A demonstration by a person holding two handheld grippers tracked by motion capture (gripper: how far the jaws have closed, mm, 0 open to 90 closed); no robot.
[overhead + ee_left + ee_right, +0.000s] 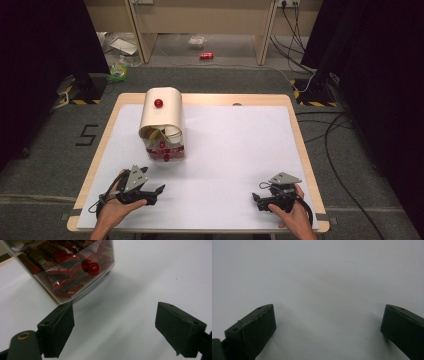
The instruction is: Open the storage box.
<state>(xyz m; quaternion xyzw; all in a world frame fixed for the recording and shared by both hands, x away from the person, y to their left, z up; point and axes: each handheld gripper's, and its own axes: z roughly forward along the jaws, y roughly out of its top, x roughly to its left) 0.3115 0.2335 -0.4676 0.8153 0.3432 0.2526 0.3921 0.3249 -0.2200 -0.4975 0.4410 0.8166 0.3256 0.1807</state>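
Nearest the camera, at the table's [95, 165] near edge: left tongs [152, 192] and right tongs [257, 201], each gripped in a hand, both resting low over the white sheet [235, 150].

Left tongs apart, empty, jaws spread wide in the left gripper view, aimed toward the clear box [165, 147]. Right tongs [328, 327] also apart and empty, bare white sheet between the jaws.

Clear box standing on the sheet in the left half of the table, toward the far side, packed with red wrappers [62, 267] and topped by a cream curved lid [161, 112] bearing a red knob [158, 103]. A second red knob [91, 267] low on the clear front wall. In the left gripper view, box's lower corner close above the tip of the left jaw, contact impossible to tell.

Broad open sheet to the right of the box and between both tongs. Narrow wooden margin around the sheet. Beyond the far edge: grey floor, cables [330, 140], a red can [206, 56].
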